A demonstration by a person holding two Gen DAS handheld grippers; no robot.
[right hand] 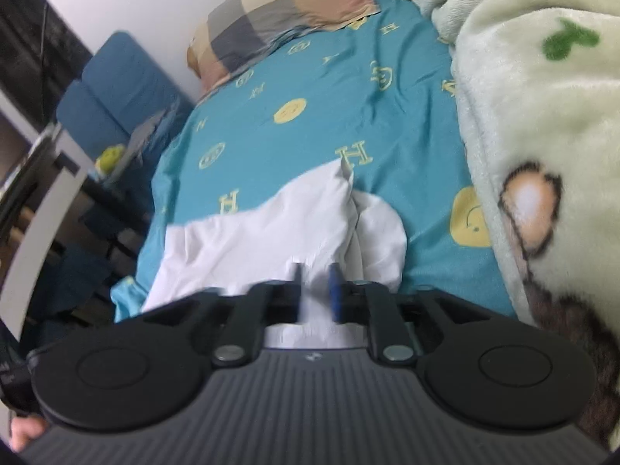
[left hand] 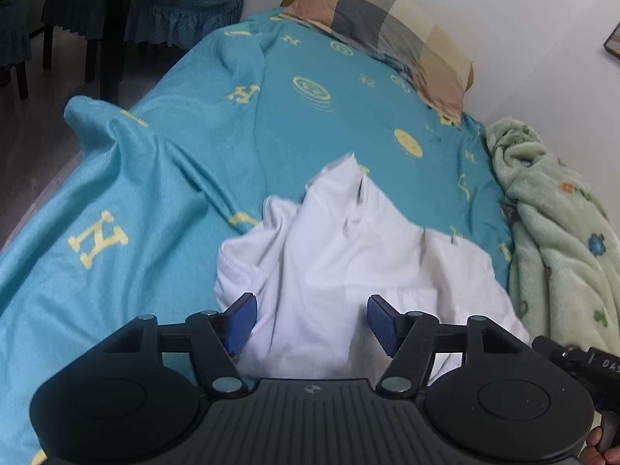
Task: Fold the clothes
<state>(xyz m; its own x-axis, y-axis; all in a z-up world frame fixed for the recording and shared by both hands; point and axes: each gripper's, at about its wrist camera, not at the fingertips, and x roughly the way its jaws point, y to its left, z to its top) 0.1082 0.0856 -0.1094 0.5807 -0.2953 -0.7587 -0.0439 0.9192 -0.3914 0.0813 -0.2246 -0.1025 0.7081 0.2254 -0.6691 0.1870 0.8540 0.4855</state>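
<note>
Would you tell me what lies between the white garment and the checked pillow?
Only bare teal bedsheet separates the white garment from the checked pillow, in both views.

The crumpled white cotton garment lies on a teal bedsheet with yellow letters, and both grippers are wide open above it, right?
Not quite. Only the left gripper is open; the right wrist view shows the right gripper shut on the crumpled white cotton garment, lying on the teal bedsheet.

The right gripper (right hand: 316, 290) pinches a fold of the white garment (right hand: 271, 228), which lies crumpled on the teal sheet (right hand: 310, 89). Right of the garment a fleece blanket (right hand: 542, 116); beyond it, a checked pillow (right hand: 279, 19).
</note>
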